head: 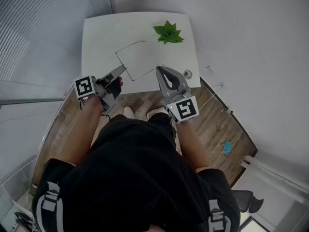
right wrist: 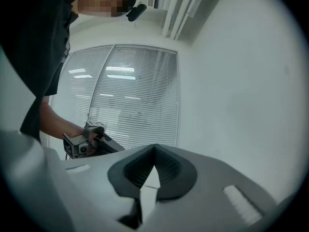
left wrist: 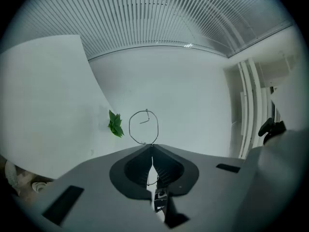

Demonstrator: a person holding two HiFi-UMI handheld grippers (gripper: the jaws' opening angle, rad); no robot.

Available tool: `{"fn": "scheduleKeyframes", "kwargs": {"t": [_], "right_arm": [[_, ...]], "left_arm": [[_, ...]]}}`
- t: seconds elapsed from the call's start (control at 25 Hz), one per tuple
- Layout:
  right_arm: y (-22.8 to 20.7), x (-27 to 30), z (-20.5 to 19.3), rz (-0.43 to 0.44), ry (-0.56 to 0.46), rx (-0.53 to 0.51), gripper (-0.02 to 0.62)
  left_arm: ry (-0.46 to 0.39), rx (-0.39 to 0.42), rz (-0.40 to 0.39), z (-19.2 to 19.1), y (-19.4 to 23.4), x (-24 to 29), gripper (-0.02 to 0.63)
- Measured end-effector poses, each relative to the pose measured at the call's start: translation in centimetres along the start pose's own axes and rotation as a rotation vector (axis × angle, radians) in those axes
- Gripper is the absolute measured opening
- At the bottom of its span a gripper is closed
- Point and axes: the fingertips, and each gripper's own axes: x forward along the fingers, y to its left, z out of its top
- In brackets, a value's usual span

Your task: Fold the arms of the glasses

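Thin wire glasses (head: 129,62) lie or hang just over the white table (head: 101,37), their arms spread out. My left gripper (head: 123,69) is at the table's near edge, shut on the wire. In the left gripper view a round wire rim (left wrist: 143,127) sticks out past the closed tips (left wrist: 151,145), and more wire shows between the pads. My right gripper (head: 158,68) is shut, its tip at the wire's right end. The right gripper view shows closed jaws (right wrist: 154,145) with no wire visible, and the left gripper (right wrist: 84,144) off to the left.
A small green plant (head: 168,33) stands at the table's far right, also in the left gripper view (left wrist: 115,123). A small round object (head: 187,74) sits at the near right corner. Wooden floor, the person's feet and window blinds surround the table.
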Motion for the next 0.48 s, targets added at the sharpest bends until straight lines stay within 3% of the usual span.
{"fn": "scheduleKeyframes", "kwargs": {"t": [0.48], "right_arm": [[-0.52,-0.02,0.10,0.005,0.003,0.024,0.011]], "left_arm": [[0.006,0.004,-0.007,-0.18,-0.46,0.09,0.012]]}}
